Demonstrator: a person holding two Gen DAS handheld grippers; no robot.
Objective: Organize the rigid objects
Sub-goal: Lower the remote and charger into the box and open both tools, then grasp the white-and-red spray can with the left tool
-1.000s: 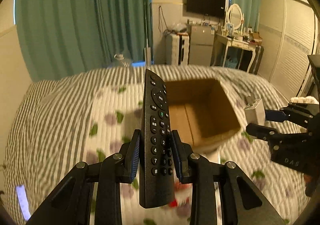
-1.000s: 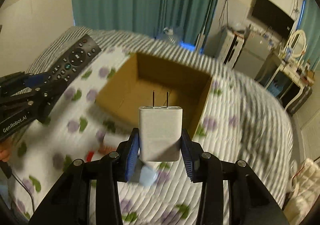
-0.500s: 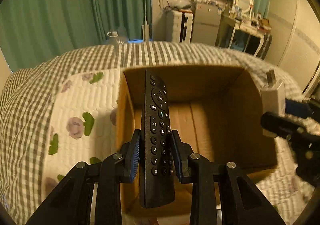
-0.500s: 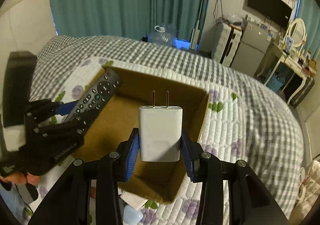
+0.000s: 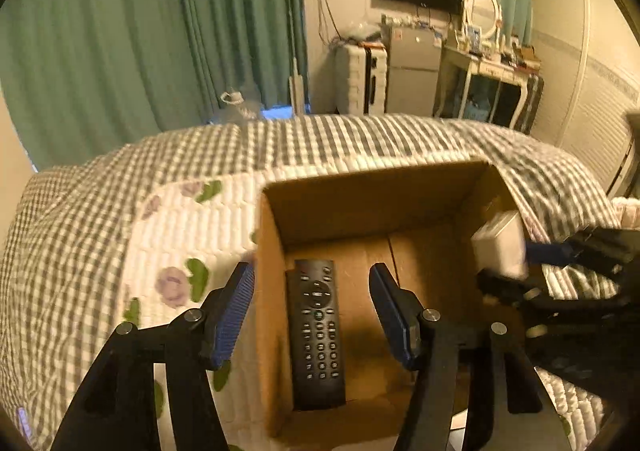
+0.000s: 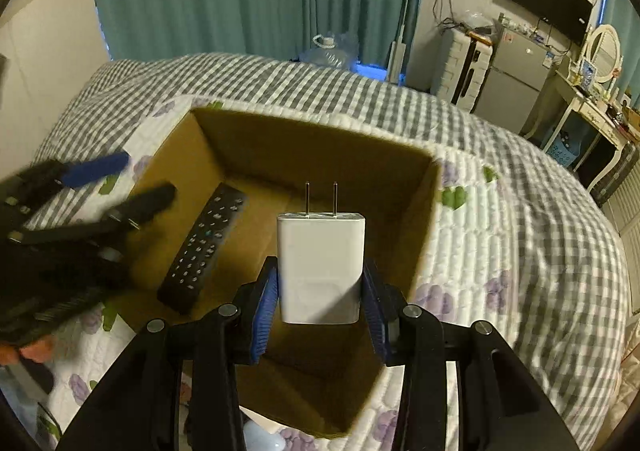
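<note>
An open cardboard box sits on the bed. A black remote control lies flat on the box floor at its left side. My left gripper is open and empty just above the remote, one finger outside the box's left wall; in the right wrist view it shows blurred at the left. My right gripper is shut on a white plug adapter, prongs pointing forward, held over the box's near right part. In the left wrist view the adapter shows at the box's right wall.
The bed has a grey checked cover and a white floral quilt. Teal curtains, a water jug, a suitcase, a small fridge and a dressing table stand beyond the bed.
My left gripper opened and let go of the remote, which now lies on the box floor. My right gripper moved forward over the box with the adapter still held.
</note>
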